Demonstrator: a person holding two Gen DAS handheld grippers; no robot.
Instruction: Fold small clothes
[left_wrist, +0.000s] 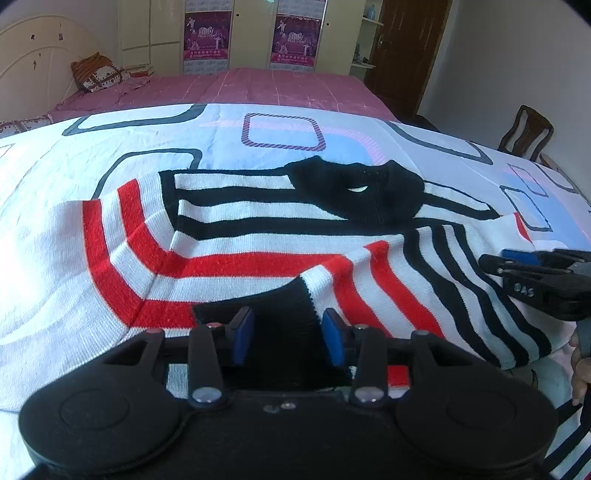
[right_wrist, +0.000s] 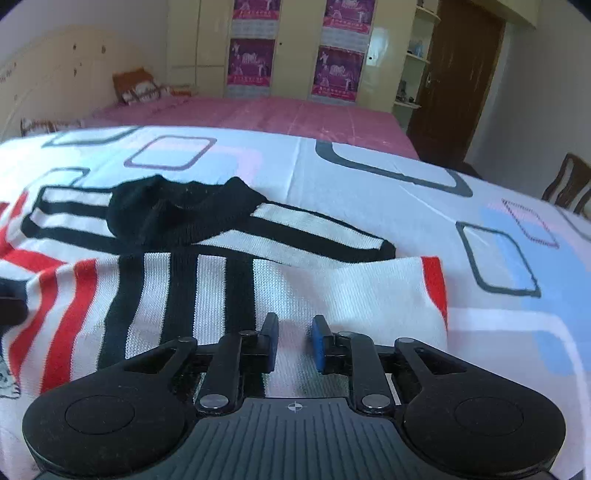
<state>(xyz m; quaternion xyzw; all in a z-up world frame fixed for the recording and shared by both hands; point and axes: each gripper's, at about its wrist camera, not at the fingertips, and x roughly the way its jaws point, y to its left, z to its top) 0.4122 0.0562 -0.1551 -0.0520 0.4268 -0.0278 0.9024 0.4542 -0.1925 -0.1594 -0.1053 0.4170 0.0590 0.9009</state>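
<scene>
Sleeve fold in hand: left claw (left_wrist: 288, 334) grips the sweater (left_wrist: 236, 236) cuff (left_wrist: 273, 306); right claw (right_wrist: 294, 341) stands open, empty (fabric just beneath). Next: carry cuff inward.

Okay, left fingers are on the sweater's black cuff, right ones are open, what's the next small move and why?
Probably carry the black cuff, between the left gripper fingers, across the striped sweater toward its collar. The right gripper is open, gripping nothing, and its sleeve already lies folded over.

Home bedroom: bed (left_wrist: 258, 86), headboard (left_wrist: 33, 55), wardrobe (left_wrist: 162, 33), door (left_wrist: 406, 48).
</scene>
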